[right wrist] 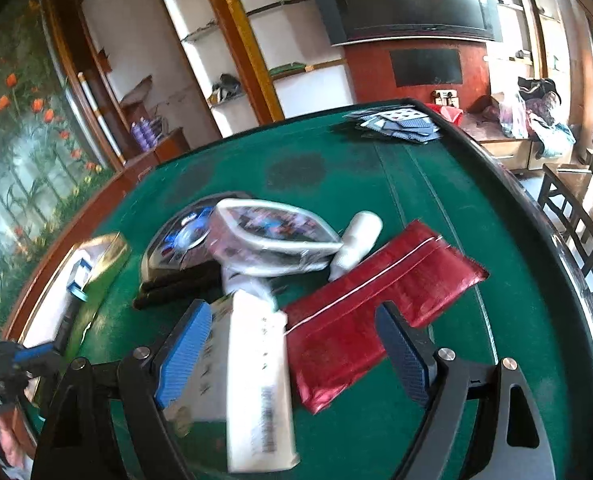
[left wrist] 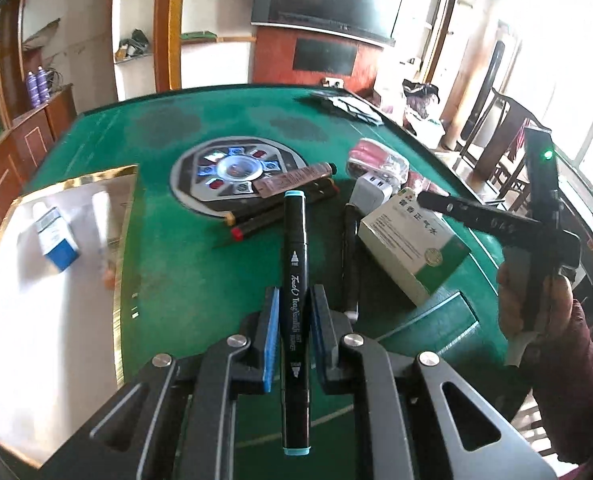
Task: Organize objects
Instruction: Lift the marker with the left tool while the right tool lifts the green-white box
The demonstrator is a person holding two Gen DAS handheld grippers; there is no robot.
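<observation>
Currently left gripper (left wrist: 292,336) is clamped on a black marker (left wrist: 294,280) with teal caps, blue pads pressing both sides of the barrel, marker running lengthwise up the middle of the left wrist frame. Beyond its tip: two more markers (left wrist: 280,212) lying diagonally on the green table (left wrist: 176,280), touching the table's centre console (left wrist: 232,176). Left of frame, a gold-edged tray (left wrist: 56,280) holds a blue-white box (left wrist: 56,240); bare felt strip between tray edge and the held marker. Right of the marker, another dark pen (left wrist: 350,256) lies just beside a green-white medicine box (left wrist: 412,248).

Right gripper (right wrist: 292,344) stands wide, pads touching nothing I can tell. Between its jaws, lower centre of the right wrist frame: the medicine box (right wrist: 256,380) and a red pouch (right wrist: 376,312), side by side. Above them a clear zip pouch (right wrist: 272,240) and a white tube (right wrist: 356,244). Open felt to the right, up to the table's rim; playing cards (right wrist: 396,126) at the far edge, upper right.
</observation>
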